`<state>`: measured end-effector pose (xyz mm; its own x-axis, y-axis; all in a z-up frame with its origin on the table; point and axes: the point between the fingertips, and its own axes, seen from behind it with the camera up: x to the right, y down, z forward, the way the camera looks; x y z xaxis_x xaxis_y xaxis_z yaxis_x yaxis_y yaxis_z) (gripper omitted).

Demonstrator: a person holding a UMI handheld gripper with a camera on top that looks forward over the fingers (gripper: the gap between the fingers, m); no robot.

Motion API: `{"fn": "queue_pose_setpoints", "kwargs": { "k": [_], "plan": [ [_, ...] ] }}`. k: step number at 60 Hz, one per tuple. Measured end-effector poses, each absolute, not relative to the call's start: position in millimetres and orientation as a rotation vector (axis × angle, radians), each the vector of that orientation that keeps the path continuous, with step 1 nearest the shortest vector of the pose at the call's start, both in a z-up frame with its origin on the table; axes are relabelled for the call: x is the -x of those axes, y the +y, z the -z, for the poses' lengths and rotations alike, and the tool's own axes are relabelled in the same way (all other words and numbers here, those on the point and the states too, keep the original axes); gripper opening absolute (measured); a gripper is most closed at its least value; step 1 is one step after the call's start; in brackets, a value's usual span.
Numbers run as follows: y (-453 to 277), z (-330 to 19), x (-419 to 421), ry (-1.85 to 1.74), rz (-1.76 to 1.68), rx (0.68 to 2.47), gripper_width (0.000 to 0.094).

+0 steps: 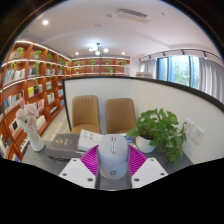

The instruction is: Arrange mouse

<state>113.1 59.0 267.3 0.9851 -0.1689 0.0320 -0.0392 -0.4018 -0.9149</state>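
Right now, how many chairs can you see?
2. One chair stands behind the table's left part; the other chair is beside it, left of the plant. More may be hidden behind the partition.

Gripper (113, 163) sat at bottom centre of the frame: two chunky white fingers, blocky and angular, each showing a dark square marking on its flat outer face. Inner faces carried magenta pads (92, 159) with a ribbed, striped texture. No cables, screws, sleeve or skin were in view.
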Motion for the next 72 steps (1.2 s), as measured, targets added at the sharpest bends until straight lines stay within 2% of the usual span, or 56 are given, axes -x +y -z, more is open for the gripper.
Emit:
{"fn": "queue_pose_setpoints", "kwargs": {
  "k": [6, 10, 19, 31, 38, 45, 48, 49, 61, 63, 64, 67, 72],
  "plan": [
    [63, -283, -33, 0.067, 0.072, 1.963, 0.0357],
    [60, -272, 10, 0.011, 0.042, 1.987, 0.0358],
    [36, -190, 89, -0.050, -0.028, 2.104, 0.0358],
    [-16, -68, 106, -0.065, -0.002, 2.305, 0.0357],
    [-34, -22, 102, -0.068, 0.016, 2.359, 0.0363],
    [-45, 8, 105, -0.084, 0.011, 2.398, 0.0371],
    [-44, 8, 104, -0.083, 0.011, 2.380, 0.0375],
    [-46, 10, 104, -0.087, 0.018, 2.384, 0.0407],
    [-45, 12, 104, -0.035, -0.015, 2.390, 0.0509],
    [-46, 11, 104, -0.030, -0.020, 2.399, 0.0585],
    [-48, 11, 103, -0.026, -0.019, 2.408, 0.0678],
    [-50, 9, 97, -0.003, 0.007, 2.422, 0.0784],
    [-47, -11, 92, 0.009, 0.022, 2.392, 0.0792]
  ]
}}
